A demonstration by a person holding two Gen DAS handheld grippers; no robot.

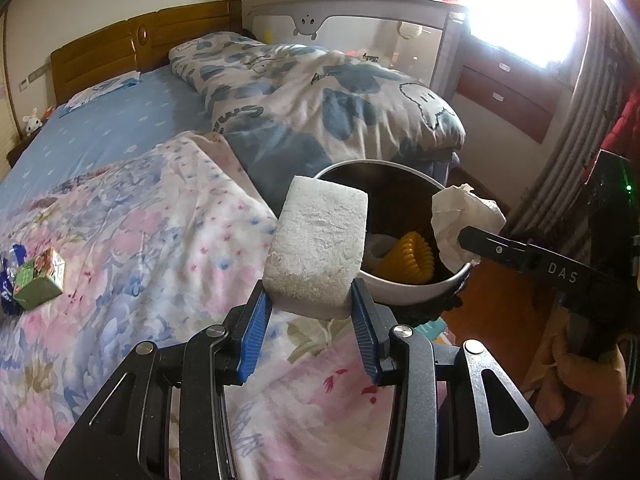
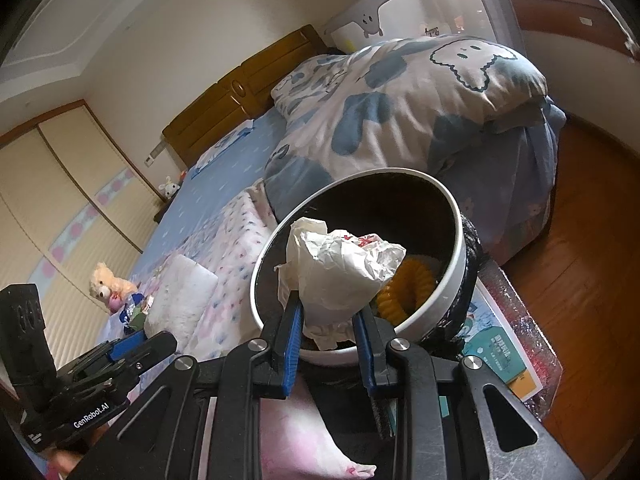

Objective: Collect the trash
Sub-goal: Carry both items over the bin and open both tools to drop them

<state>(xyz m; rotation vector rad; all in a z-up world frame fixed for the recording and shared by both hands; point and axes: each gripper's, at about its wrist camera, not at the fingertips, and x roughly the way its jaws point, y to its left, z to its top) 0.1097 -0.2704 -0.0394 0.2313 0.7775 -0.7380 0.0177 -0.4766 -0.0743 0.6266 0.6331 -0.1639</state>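
Observation:
My left gripper is shut on a white foam block, held above the bed edge just left of the trash bin. The block also shows in the right wrist view. My right gripper is shut on a crumpled white paper and holds it over the mouth of the white-rimmed, black-lined bin; the paper also shows in the left wrist view. A yellow ribbed object lies inside the bin. A green carton and blue wrappers lie on the floral blanket at far left.
A folded blue-and-white quilt lies on the bed behind the bin. A wooden headboard and a grey crib stand at the back. Wooden floor with a mat lies to the right. A teddy bear sits on the bed.

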